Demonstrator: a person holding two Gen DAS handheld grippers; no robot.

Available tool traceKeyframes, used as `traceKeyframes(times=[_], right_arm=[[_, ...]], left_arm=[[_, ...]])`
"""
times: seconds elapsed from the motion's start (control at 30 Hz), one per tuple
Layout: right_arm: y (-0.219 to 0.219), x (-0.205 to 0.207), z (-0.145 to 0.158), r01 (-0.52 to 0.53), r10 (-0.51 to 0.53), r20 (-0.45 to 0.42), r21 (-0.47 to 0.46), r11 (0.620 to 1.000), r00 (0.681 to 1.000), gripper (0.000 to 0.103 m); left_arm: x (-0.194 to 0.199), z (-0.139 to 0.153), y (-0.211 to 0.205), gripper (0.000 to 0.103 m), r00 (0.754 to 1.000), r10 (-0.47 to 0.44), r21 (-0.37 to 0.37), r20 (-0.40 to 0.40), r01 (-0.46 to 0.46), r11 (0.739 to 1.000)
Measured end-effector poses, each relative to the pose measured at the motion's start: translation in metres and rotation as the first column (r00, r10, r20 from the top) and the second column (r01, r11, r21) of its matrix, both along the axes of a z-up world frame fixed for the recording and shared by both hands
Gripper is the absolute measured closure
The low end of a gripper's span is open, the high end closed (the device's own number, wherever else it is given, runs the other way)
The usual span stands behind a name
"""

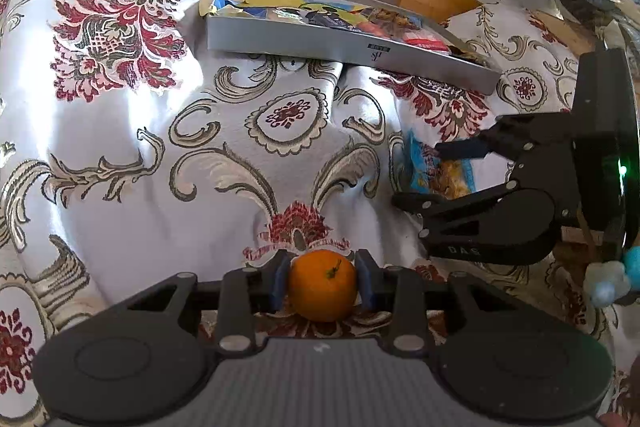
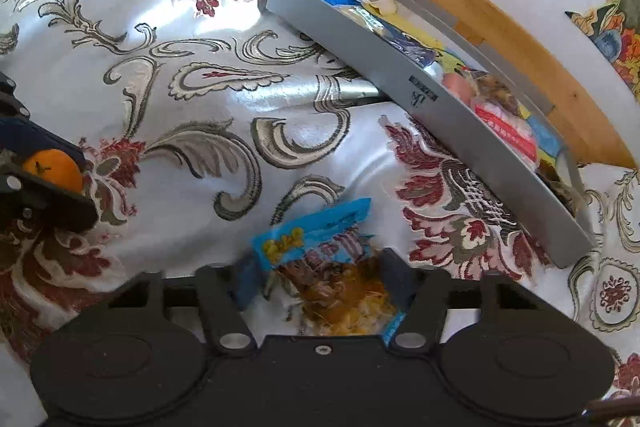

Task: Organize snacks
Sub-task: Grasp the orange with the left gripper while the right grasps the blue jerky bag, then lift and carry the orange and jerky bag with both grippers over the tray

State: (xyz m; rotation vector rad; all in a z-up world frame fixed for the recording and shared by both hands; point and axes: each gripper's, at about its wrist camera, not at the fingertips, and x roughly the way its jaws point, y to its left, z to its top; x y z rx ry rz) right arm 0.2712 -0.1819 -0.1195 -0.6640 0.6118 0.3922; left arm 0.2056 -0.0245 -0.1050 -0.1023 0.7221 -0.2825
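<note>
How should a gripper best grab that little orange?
Across its widest middle, coming in level from the side. The orange is round, so pads on opposite sides hold it evenly, stem left free. The left gripper has it just so.

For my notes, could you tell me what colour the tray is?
Plain silver-grey tray, clearest in the right wrist view.
</note>
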Motion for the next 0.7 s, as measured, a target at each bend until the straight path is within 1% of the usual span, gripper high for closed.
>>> traceKeyframes(times=[0.03,0.1,0.13,0.17,0.2,0.47,0.57,0.7], right_arm=[[0.002,-0.002,-0.001,-0.012,0.012,0.001,-0.01,1.0,1.0,0.049],[0.005,-0.006,0.0,-0.023,0.023,-0.011,-0.011,1.0,1.0,0.061],[0.005,-0.007,0.001,-0.027,0.027,-0.02,-0.005,1.0,0.999,0.065],[0.006,-0.007,0.002,-0.036,0.036,-0.029,-0.001,0.999,0.999,0.074],[0.008,-0.01,0.002,-0.047,0.047,-0.031,-0.005,0.999,0.998,0.076],[0.022,-0.038,0.004,-0.161,0.16,-0.019,-0.067,0.985,0.987,0.077],[0.028,-0.053,0.008,-0.202,0.204,0.013,-0.1,0.974,0.979,0.077],[0.029,-0.061,0.021,-0.202,0.209,0.068,-0.091,0.975,0.976,0.076]], left_arm=[[0.0,0.001,0.0,0.065,1.0,0.001,-0.005,0.001,-0.001,1.0],[-0.001,0.003,0.001,0.065,1.0,0.0,-0.021,0.007,0.0,1.0],[-0.001,0.004,0.001,0.065,1.0,-0.001,-0.027,0.012,0.001,1.0],[-0.001,0.005,0.0,0.065,1.0,-0.002,-0.032,0.018,0.003,0.999],[-0.002,0.006,0.0,0.065,1.0,-0.003,-0.035,0.024,0.004,0.999],[-0.004,0.01,0.0,0.065,0.999,0.008,-0.057,0.032,-0.007,0.998],[-0.006,0.013,0.003,0.065,0.999,0.023,-0.069,0.042,-0.02,0.997],[-0.006,0.02,0.007,0.065,0.997,0.047,-0.092,0.062,-0.041,0.995]])
